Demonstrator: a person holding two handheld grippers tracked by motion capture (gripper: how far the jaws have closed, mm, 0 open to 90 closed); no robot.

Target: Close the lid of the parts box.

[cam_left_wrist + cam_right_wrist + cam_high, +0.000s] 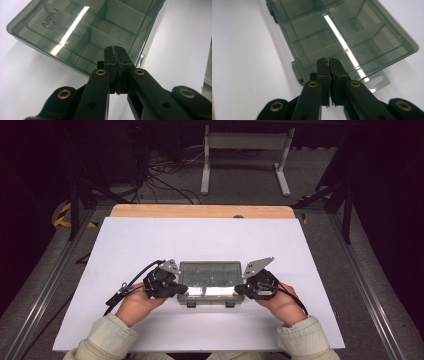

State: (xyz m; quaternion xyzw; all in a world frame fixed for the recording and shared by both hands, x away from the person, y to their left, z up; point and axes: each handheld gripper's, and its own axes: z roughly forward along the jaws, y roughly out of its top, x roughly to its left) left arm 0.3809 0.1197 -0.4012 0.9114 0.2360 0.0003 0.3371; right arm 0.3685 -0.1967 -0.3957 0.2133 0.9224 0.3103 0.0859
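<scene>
Between the two claws: clear box (210, 276) on white table (125, 250), lid down. Left claw (117, 55) and right claw (329, 65) pressed together, empty. Best pressing evenly from both ends, avoiding tilt.

the smoky compartment box (82, 32) runs off the top edge in both gripper views.

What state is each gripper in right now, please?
Left gripper: closed, holding nothing, tips at the edge of the compartment box.
Right gripper: closed, holding nothing, at the box's other end.
</scene>
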